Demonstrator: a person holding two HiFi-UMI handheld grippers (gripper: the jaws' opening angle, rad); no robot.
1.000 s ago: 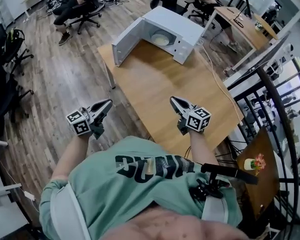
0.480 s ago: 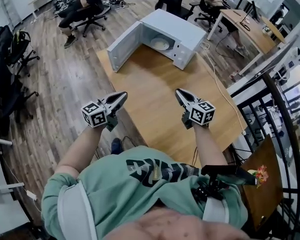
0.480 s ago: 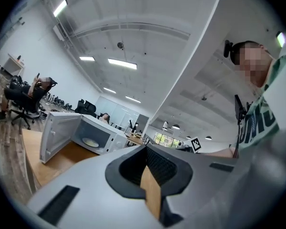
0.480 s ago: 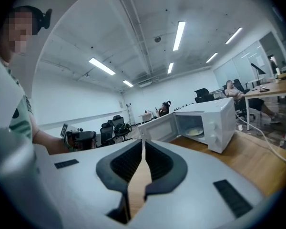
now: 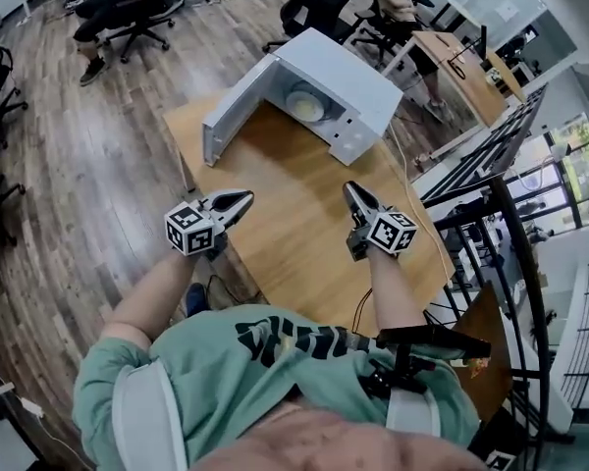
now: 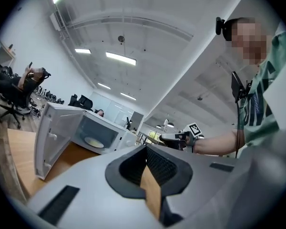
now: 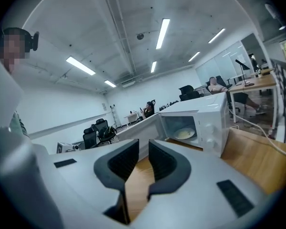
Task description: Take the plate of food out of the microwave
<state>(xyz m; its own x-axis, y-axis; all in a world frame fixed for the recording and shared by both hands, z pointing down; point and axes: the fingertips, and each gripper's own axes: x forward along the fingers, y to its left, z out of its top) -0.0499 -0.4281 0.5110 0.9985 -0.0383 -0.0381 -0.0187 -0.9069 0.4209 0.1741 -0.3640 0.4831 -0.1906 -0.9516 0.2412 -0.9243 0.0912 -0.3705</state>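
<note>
A long bare stretch of the table (image 5: pixel 294 189) was seen between the two grippers and the microwave (image 5: pixel 363 72), which was set at the far end. Its door (image 5: pixel 238 118) was swung wide toward the far left corner, and the mouth was left unblocked. A white cable (image 5: pixel 412 170) was laid along the right edge. Inside the cavity the plate of food (image 5: pixel 304 104) was seen, lying flat. The left gripper (image 5: pixel 245 199) was held at the table's left edge, its jaws closed tip to tip on nothing. The right gripper (image 5: pixel 349 191) was held above the near right part. Its jaws had just been opening, a narrow gap was shown, and nothing was caught between them. The plate was placed well apart from both pairs of fingers, ahead of them.
</note>
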